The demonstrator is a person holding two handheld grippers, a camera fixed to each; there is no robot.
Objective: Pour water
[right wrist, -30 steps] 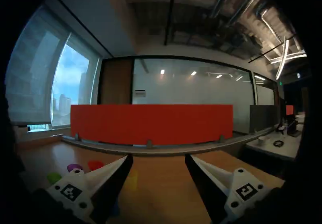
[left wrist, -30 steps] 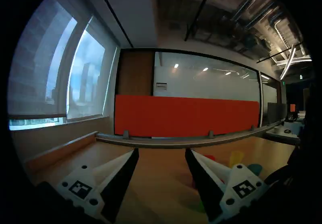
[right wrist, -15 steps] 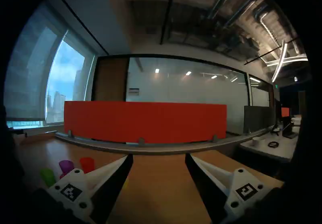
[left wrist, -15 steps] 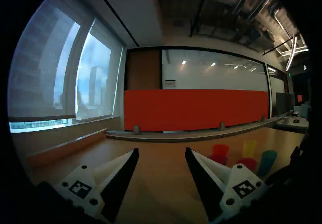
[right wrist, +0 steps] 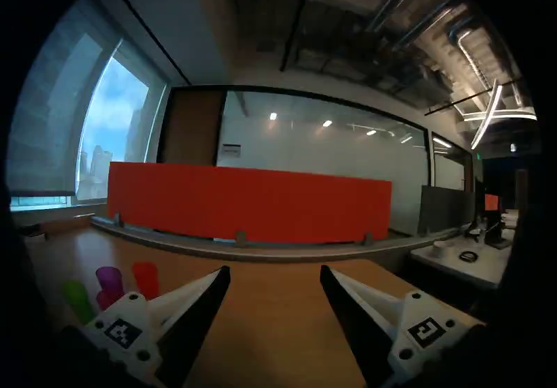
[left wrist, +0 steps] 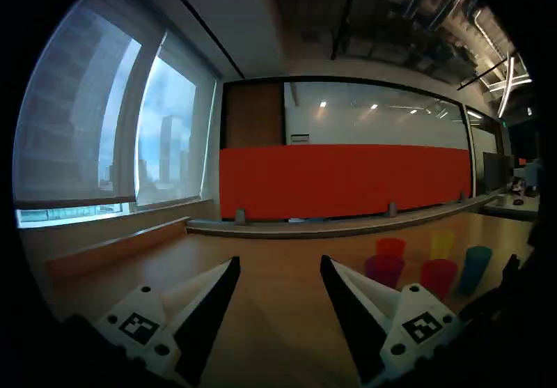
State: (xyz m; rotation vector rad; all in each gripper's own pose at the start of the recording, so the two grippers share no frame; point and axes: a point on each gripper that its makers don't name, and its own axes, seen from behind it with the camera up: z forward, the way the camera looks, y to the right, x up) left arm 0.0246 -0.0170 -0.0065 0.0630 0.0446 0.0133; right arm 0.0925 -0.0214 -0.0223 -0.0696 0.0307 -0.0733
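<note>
Wooden table [left wrist: 160,252] under both tools; my left gripper [left wrist: 278,261] has its fingers apart with nothing between them, and my right gripper [right wrist: 275,269] is likewise spread and empty. In the left gripper view the cups cluster short of the table's far edge, right of my fingers: orange cup [left wrist: 390,246], purple cup [left wrist: 382,269], yellow cup [left wrist: 442,243], red cup [left wrist: 438,277], teal cup [left wrist: 476,268]. In the right gripper view a green cup [right wrist: 77,299] stands leftmost, just beside two more.
</note>
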